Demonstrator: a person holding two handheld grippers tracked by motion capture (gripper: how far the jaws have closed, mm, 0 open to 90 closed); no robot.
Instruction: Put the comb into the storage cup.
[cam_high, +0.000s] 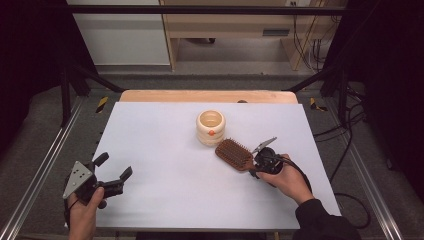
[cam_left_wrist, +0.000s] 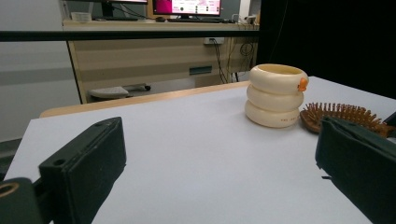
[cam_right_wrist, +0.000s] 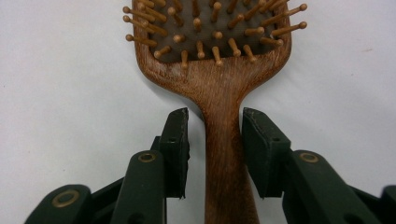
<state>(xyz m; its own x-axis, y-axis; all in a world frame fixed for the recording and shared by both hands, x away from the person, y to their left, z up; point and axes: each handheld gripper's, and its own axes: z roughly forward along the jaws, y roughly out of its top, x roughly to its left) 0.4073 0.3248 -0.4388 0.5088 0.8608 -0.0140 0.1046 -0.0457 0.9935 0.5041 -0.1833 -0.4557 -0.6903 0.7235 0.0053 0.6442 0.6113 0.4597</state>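
A brown wooden hairbrush (cam_high: 234, 154) lies bristles up on the white table top (cam_high: 165, 190), right of centre. Its handle points toward my right gripper (cam_high: 255, 168). In the right gripper view the two jaws stand on either side of the handle (cam_right_wrist: 223, 154), just below the brush head, with a small gap on the left side; the right gripper (cam_right_wrist: 215, 135) is open. A cream ringed cup (cam_high: 210, 127) with an orange dot stands just behind the brush. My left gripper (cam_high: 115, 166) is open and holds nothing at the table's front left; its view shows the cup (cam_left_wrist: 276, 95) and brush (cam_left_wrist: 343, 114).
A wooden strip (cam_high: 207, 96) runs along the table's far edge. Metal rails (cam_high: 40, 170) flank both sides of the table. Behind it are a light wooden desk (cam_high: 235, 25) and cables on the floor at the right.
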